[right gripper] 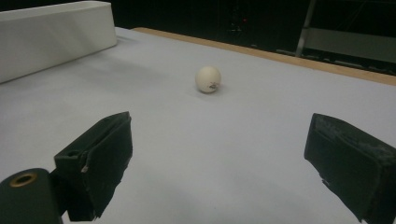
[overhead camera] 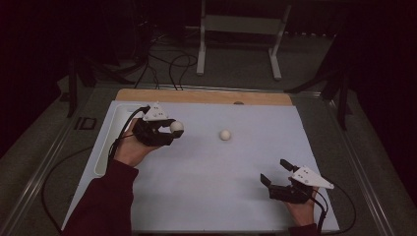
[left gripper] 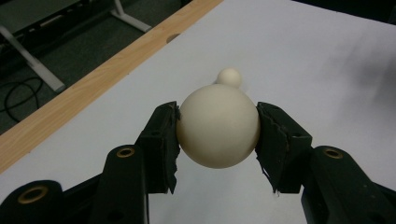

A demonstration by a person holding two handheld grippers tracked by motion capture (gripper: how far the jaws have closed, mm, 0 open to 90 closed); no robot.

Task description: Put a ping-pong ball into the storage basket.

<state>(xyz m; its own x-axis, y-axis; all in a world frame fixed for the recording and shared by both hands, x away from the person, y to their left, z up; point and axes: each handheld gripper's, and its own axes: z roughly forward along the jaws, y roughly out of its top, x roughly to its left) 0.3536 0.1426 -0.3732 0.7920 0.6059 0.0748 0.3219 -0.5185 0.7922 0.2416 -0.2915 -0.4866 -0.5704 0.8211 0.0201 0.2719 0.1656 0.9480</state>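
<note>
The room around the rig is dark, and I work over a pale sheet (overhead camera: 221,162) laid on a table with a wooden strip (overhead camera: 196,96) along its far edge and a long white tray (overhead camera: 105,142) at the left side. My left gripper (overhead camera: 169,132) is clamped on a cream ball (left gripper: 217,126), the two black pads (left gripper: 163,140) pressing on it at opposite sides around its widest girth, and it holds the ball just above the sheet near the tray. A second ball (overhead camera: 225,134) rests alone on the sheet, well apart from both hands. My right gripper (overhead camera: 275,172) sits near the front right corner with its jaws spread wide and nothing between them, pointing toward that loose ball (right gripper: 208,79). I judge these balls light, hard and smooth, so they would roll at a touch and could squirt out of an off-centre pinch. The safe hold is straight across the middle, pads level with the centre, closing gently and squarely.
</note>
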